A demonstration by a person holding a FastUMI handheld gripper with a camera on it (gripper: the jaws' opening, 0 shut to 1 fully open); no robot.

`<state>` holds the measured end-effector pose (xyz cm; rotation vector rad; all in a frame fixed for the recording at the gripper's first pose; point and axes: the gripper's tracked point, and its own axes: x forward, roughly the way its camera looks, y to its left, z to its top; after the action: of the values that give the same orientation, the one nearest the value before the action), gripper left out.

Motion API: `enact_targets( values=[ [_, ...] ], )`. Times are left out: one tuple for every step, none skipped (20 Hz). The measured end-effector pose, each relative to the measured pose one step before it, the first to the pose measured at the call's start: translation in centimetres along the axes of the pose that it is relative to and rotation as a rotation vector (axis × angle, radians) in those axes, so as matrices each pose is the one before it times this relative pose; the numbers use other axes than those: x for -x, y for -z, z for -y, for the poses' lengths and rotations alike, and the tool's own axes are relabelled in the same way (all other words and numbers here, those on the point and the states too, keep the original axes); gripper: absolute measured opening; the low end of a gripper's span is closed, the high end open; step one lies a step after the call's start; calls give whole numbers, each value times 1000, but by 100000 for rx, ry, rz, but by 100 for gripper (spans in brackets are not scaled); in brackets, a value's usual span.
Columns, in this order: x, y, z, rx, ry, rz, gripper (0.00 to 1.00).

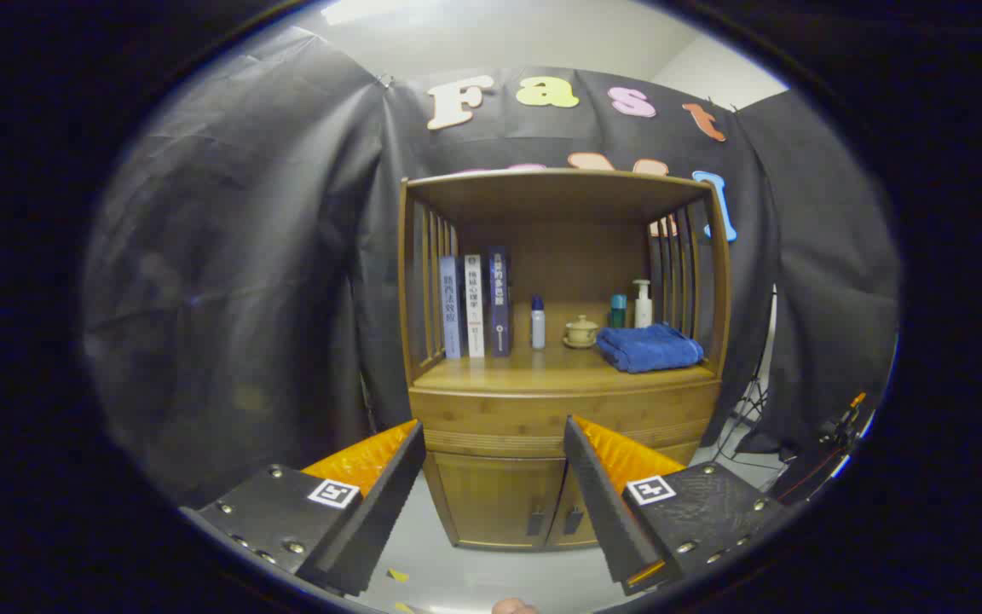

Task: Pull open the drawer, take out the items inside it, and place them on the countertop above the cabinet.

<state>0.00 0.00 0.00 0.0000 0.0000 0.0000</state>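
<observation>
A wooden cabinet stands some way ahead of my gripper. Its shut drawer front runs across just under the countertop and lies beyond and between my fingertips. The fingers stand wide apart, open, with nothing between them and not touching the cabinet. On the countertop are three upright books, a small white bottle, a lidded ceramic cup, a teal bottle, a pump bottle and a folded blue towel. The drawer's contents are hidden.
Two shut doors with small dark handles sit below the drawer. A slatted shelf frame roofs the countertop. Black cloth hangs behind and at both sides. A stand with cables is at the right on the pale floor.
</observation>
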Motion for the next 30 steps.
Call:
enact_targets(
  values=[
    [60, -323, -149, 200, -1184, 629, 98],
    [319, -431, -96, 860, -345, 715, 98],
    [466, -319, 285, 1102, 304, 944, 98],
    [369, -375, 301, 524, 513, 995, 98],
    [53, 18, 327, -25, 727, 607, 98],
    [18, 18, 255, -785, 222, 20, 98],
    [-101, 360, 39, -1483, 8, -705, 98],
    [-199, 273, 51, -1356, -653, -668, 98],
    [-141, 286, 143, -1196, 58, -498, 98],
    [-112, 218, 283, -422, 707, -559, 98],
    [-70, 279, 208, -41, 656, -576, 98],
    [-157, 255, 47, 344, 361, -517, 98],
    [-124, 213, 126, 365, 404, -550, 98],
    [-89, 156, 83, 456, 307, -51, 98],
    [-187, 99, 60, 547, 328, 310, 98],
    [17, 118, 103, 878, 631, 427, 98],
    [-80, 59, 225, 921, 488, 282, 98],
    [-226, 400, 139, 869, 458, -313, 98],
    [-175, 291, 281, 652, 666, -508, 98],
    [-260, 426, 15, 115, 120, -735, 98],
    [-205, 315, 85, -141, -85, -813, 98],
    [-236, 103, 159, -158, -63, -88, 98],
    [-283, -21, 117, 19, -3, 576, 98],
    [-321, -68, 287, -51, 541, 964, 98],
    [-467, 161, 182, -438, 140, 352, 98],
    [-681, 244, 27, -724, 44, 380, 98],
    [-867, 354, -149, -239, -418, 317, 98],
    [-945, 615, -10, -17, -164, -517, 98],
    [-985, 567, -16, 45, -7, -764, 98],
    [-1051, 593, -31, 297, -271, -768, 98]
  ],
)
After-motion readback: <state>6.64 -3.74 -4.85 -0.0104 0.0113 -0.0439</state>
